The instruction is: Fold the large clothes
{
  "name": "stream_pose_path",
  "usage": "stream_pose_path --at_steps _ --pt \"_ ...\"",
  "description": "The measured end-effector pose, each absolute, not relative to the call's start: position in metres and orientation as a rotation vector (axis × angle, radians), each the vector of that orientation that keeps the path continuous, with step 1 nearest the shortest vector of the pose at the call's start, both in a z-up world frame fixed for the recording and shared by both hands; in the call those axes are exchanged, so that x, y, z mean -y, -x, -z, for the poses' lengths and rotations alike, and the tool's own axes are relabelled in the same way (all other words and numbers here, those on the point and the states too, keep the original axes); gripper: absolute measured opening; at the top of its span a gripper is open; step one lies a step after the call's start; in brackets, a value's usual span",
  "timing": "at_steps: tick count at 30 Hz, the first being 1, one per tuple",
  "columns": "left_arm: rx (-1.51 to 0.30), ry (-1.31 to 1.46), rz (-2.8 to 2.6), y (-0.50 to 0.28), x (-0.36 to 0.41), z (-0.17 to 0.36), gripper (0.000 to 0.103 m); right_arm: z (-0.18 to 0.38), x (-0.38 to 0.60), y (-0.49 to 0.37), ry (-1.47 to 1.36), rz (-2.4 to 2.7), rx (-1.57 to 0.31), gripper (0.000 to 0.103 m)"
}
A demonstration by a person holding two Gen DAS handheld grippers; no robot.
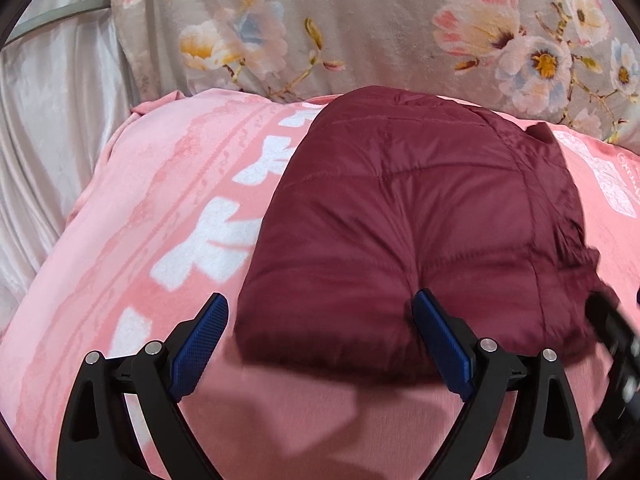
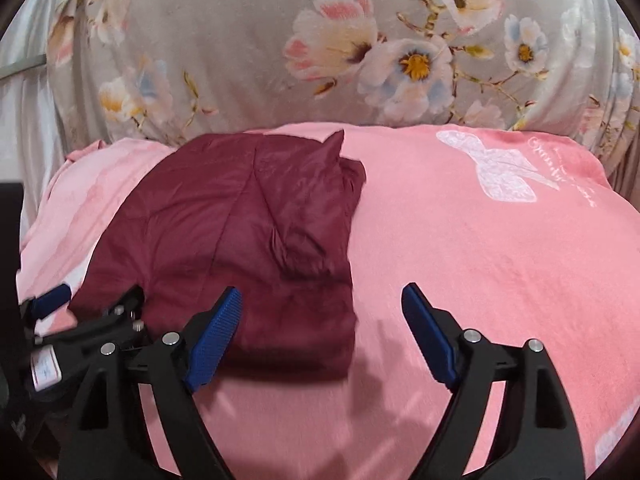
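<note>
Left wrist view looks down on a maroon quilted jacket [image 1: 420, 216], folded into a compact puffy bundle and lying on a pink blanket [image 1: 160, 208] with white patterns. The left gripper [image 1: 320, 344] hangs just at the bundle's near edge with its jaws spread wide; its right blue pad [image 1: 440, 344] stands against the near edge of the jacket, the other over bare blanket, and nothing is pinched between them. Behind the blanket rises a grey floral quilt [image 1: 360, 32], with pale satin fabric [image 1: 52, 128] to the left.

From the right wrist view, the jacket [image 2: 248, 240] lies left of centre on the blanket [image 2: 480, 240]. The right gripper [image 2: 322, 336] has its jaws wide apart too, holding nothing; its left pad [image 2: 214, 340] overlaps the jacket's near right corner, the other sits over pink blanket. The left gripper [image 2: 96, 300] shows at the left edge, beside the bundle.
</note>
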State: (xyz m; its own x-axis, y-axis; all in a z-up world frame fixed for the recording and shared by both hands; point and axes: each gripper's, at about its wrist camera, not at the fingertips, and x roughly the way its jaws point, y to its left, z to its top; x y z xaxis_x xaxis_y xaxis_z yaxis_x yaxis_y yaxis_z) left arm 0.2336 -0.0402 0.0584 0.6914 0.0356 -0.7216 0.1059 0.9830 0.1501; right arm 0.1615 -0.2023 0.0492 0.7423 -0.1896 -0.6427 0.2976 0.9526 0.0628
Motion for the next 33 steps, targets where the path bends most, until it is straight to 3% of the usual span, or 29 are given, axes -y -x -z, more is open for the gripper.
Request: stream_pose_path --at_steps 9,17,33 --pt "-0.853 -0.218 0.063 -0.156 0.029 -0.06 0.091 -0.048 0.185 -0.084 -0.192 0.249 -0.765 0.081" --pt "-0.885 -0.238 0.057 -0.103 0.022 -0.059 0.091 -0.049 0.166 -0.037 -0.137 0.247 -0.791 0.087" --pt "-0.887 -0.261 0.054 -0.093 0.024 -0.058 0.091 -0.043 0.166 -0.031 -0.123 0.251 -0.833 0.088"
